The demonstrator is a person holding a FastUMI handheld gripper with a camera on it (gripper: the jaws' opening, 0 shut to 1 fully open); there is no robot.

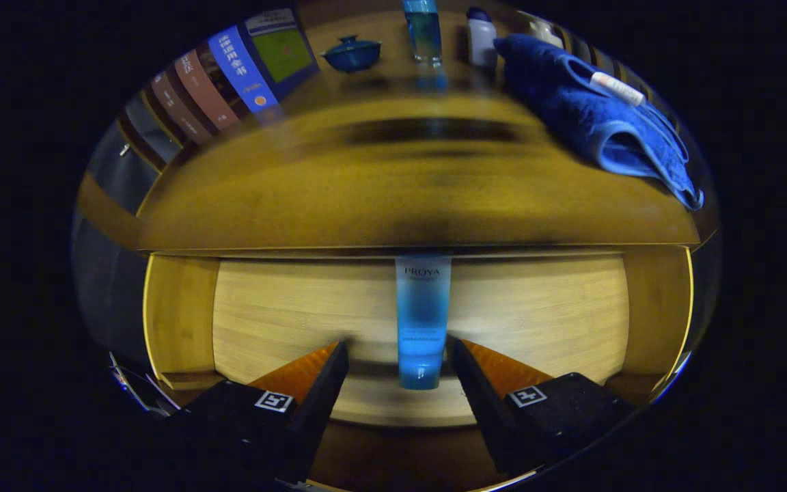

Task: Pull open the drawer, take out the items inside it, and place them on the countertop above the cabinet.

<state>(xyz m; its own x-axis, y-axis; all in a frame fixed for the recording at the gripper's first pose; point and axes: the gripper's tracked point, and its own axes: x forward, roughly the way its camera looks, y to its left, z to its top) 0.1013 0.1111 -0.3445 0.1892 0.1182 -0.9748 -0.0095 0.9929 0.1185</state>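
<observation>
The drawer (264, 321) stood open. The gripper (398, 350) hung released, fingers either side of the blue tube (423, 321); the next move looked like clenching on it.

Gripper cam rides above open drawer (298, 321), close in, angled down-forward; countertop (393, 198) fills upper half beyond.

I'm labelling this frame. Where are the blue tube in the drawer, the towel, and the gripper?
blue tube (423, 321): gripper view, middle of its body.
towel (588, 113): gripper view, its folded middle.
gripper (399, 348): gripper view, midway between its open fingertips.
</observation>
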